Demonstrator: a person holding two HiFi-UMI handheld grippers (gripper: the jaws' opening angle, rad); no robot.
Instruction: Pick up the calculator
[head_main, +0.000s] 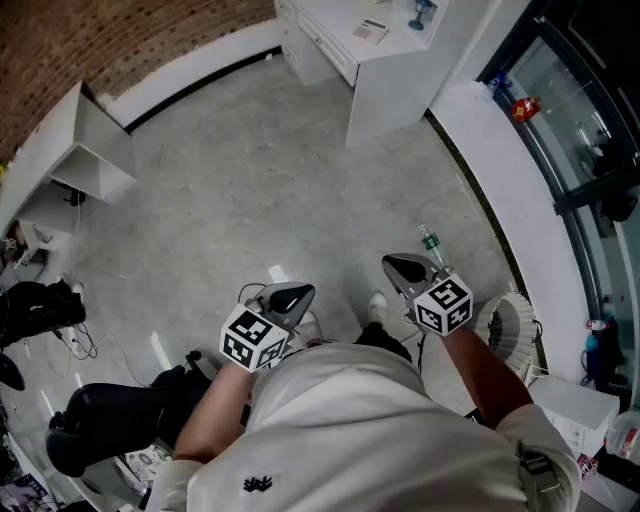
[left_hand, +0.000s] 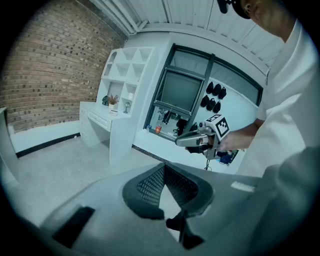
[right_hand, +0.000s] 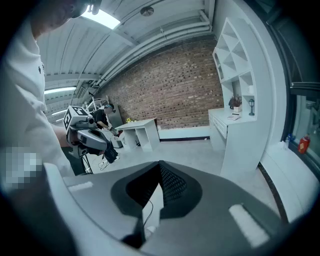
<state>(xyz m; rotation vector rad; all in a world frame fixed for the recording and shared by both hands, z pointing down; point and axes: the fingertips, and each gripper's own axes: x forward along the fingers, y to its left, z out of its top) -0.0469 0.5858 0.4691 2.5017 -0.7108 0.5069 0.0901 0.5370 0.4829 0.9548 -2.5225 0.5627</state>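
Note:
I cannot make out a calculator for certain in any view. A small flat item (head_main: 372, 30) lies on the white desk (head_main: 400, 75) at the far side of the room, too small to identify. My left gripper (head_main: 290, 297) and right gripper (head_main: 405, 268) are held side by side in front of the person's body, above the grey floor, both tilted somewhat downward. The left gripper (left_hand: 162, 167) has its jaws together with nothing between them. The right gripper (right_hand: 160, 167) is likewise shut and holds nothing. Each gripper also shows in the other's view.
A white shelf unit (left_hand: 125, 75) rises over the desk. A low white table (head_main: 90, 150) stands at the left against the brick wall. A black office chair (head_main: 110, 410) is near my left side. A green bottle (head_main: 430, 242) and a white fan (head_main: 510, 330) sit by the window ledge.

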